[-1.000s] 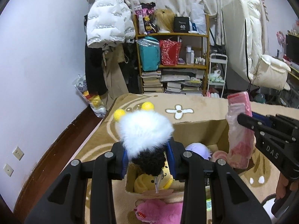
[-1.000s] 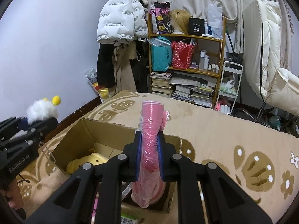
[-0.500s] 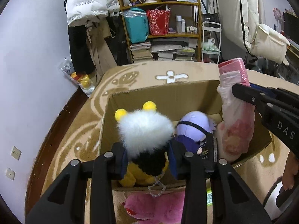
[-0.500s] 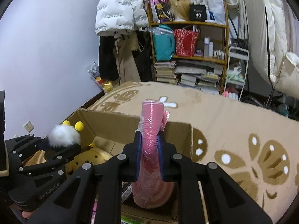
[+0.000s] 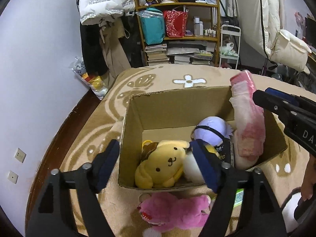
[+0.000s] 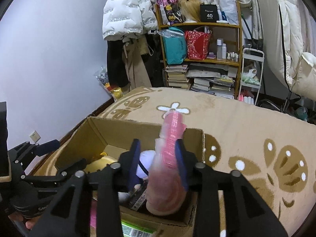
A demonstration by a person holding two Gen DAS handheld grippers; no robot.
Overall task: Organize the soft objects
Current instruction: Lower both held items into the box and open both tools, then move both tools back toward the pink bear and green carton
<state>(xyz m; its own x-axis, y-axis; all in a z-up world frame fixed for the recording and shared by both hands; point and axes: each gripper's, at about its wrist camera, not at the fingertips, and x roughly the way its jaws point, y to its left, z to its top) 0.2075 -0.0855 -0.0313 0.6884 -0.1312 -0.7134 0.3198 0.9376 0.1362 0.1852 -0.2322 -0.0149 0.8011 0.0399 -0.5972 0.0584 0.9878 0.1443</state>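
An open cardboard box (image 5: 177, 106) sits on a beige patterned blanket. Inside lie a yellow dog plush (image 5: 164, 164) and a purple-headed doll (image 5: 211, 130). My left gripper (image 5: 157, 165) hangs over the box's near-left corner with its jaws opening wide. The white fluffy toy (image 5: 190, 168) is blurred, loose in the box beside the gripper's right finger. My right gripper (image 6: 158, 162) is over the box's right end, its jaws opening. The pink plastic-wrapped toy (image 6: 170, 148) stands between them, leaning on the right pad, clear of the left one, its base in the box.
A pink plush (image 5: 173, 211) lies on the blanket (image 5: 158, 79) just in front of the box. Behind stand a wooden shelf (image 5: 177, 39) of bags and books, a hanging white jacket (image 5: 102, 0), a white cart (image 5: 230, 45) and a cream chair (image 5: 286, 49). A purple wall runs along the left.
The left gripper sank toward the box and spread its jaws, and the white fluffy toy dropped inside. The right gripper's jaws parted from the pink wrapped toy, which now tilts.
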